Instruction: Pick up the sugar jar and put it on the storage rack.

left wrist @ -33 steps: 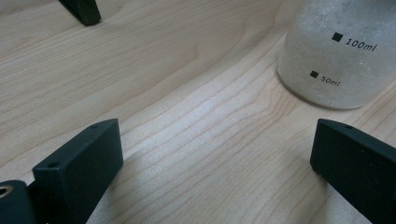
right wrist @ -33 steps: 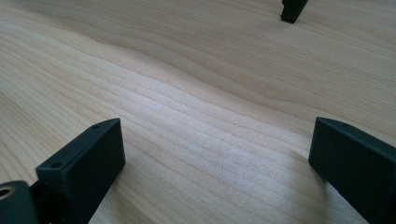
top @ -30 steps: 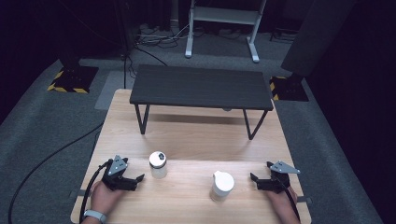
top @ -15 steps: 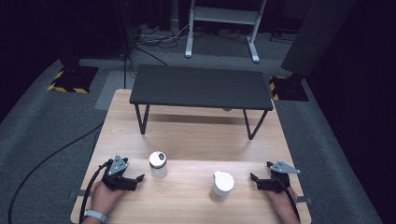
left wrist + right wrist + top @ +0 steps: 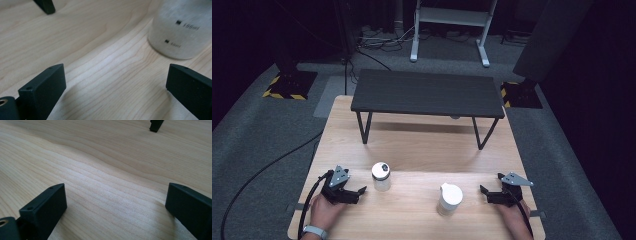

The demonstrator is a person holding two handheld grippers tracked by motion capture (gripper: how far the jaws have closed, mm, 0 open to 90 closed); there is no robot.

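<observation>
Grey carpet lies all around a big wooden table (image 5: 412,150). At the far end of the table stands a small black bench (image 5: 427,93). Nearer the person, two small jars stand well apart. One jar (image 5: 381,177), with what looks like a dark spot on its lid, stands just beside the left gripper (image 5: 354,195). The other jar (image 5: 449,199) has a white lid and stands near the right gripper (image 5: 484,193). Both grippers rest low on the wood. Each one has its jaws wide open and holds nothing.
</observation>
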